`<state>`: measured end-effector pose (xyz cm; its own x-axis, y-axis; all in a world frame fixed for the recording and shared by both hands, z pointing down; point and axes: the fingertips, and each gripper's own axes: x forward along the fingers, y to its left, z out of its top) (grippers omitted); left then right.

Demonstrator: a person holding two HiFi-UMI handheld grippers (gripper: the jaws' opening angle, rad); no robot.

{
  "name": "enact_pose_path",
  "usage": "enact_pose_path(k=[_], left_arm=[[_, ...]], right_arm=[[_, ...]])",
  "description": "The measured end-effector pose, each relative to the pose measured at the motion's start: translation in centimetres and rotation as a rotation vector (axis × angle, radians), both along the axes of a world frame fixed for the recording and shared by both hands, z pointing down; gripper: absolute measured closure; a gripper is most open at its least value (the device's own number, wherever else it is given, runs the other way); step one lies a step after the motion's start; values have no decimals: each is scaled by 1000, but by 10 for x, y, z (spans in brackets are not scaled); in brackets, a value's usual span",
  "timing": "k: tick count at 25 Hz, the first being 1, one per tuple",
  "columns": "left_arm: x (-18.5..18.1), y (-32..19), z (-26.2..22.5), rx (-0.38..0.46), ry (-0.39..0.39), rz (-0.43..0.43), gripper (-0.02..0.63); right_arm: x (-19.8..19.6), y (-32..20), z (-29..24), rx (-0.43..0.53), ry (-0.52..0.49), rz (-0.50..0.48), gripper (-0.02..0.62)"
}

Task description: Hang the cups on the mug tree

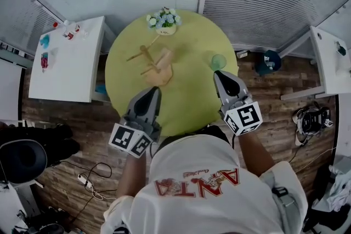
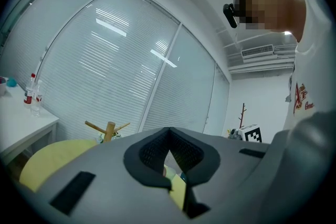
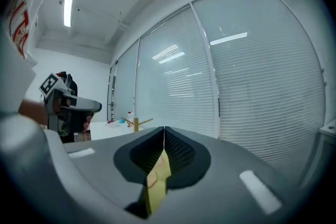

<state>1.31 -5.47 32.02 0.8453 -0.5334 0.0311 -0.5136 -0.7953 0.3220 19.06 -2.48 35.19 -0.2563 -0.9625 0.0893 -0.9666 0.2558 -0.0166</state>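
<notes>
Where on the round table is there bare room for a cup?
Bare: table middle between mug tree and green cup; also the left rim beside the tree. Crowded: from mug tree to potted flowers.

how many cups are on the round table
2: a green cup near the right edge of the table, beyond the right gripper, and what looks like a tan cup beside the mug tree. Others may be hidden.
</notes>
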Motion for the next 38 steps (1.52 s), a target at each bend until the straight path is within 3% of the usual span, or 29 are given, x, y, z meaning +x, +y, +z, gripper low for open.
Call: enact_pose_path(k=[3, 9, 15, 21, 25, 38], left_arm=[[9, 0, 5, -12, -14, 10, 597], [28, 1, 20, -52, -45, 25, 597], [50, 2, 37, -95, -90, 21, 597], [60, -1, 53, -133, -132, -28, 597], [62, -4, 63, -159, -148, -73, 597], [52, -15, 78, -200, -150, -176, 597]], right_arm=[[31, 1, 34, -58, 14, 44, 569], [86, -3, 126, -268, 67, 81, 325], [124, -29, 235, -460, 183, 50, 200], [145, -58, 303, -597, 250, -44, 183], [139, -74, 329, -673, 238, -122, 181], [118, -112, 360, -693, 267, -265, 166]])
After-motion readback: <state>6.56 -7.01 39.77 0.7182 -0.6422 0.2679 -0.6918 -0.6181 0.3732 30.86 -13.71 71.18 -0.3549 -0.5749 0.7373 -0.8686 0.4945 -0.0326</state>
